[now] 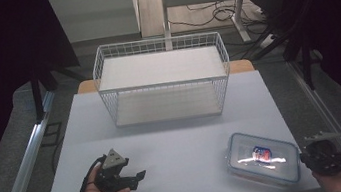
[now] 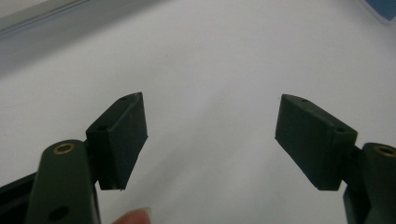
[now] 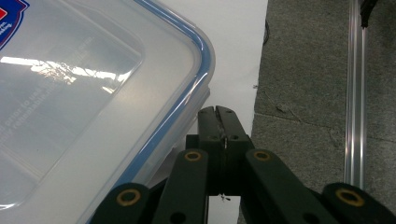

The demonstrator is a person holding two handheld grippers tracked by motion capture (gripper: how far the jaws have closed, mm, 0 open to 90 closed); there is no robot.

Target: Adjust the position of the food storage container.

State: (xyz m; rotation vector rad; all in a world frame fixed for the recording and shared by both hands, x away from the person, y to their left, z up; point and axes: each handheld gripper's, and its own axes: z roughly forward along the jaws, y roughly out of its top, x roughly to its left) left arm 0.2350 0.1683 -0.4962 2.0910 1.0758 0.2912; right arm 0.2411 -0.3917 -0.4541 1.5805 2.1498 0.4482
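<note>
A clear plastic box with a blue-rimmed lid (image 1: 263, 157) lies flat near the table's front right corner, a red and blue label showing through the lid. My right gripper (image 1: 303, 157) is at the box's right edge. In the right gripper view its jaws (image 3: 217, 114) are shut with nothing between them, right beside the lid's rounded corner (image 3: 140, 93). My left gripper (image 1: 138, 178) rests at the front left, held in a hand and pointing right. Its jaws (image 2: 210, 135) stand open over bare table, and a corner of the box (image 2: 385, 7) shows far off.
A white wire two-level rack (image 1: 163, 79) stands at the back middle of the pale table (image 1: 175, 141). The table's right edge runs just beside my right gripper, with grey floor and a metal rail (image 3: 355, 93) beyond it. Desk legs and cables lie behind the rack.
</note>
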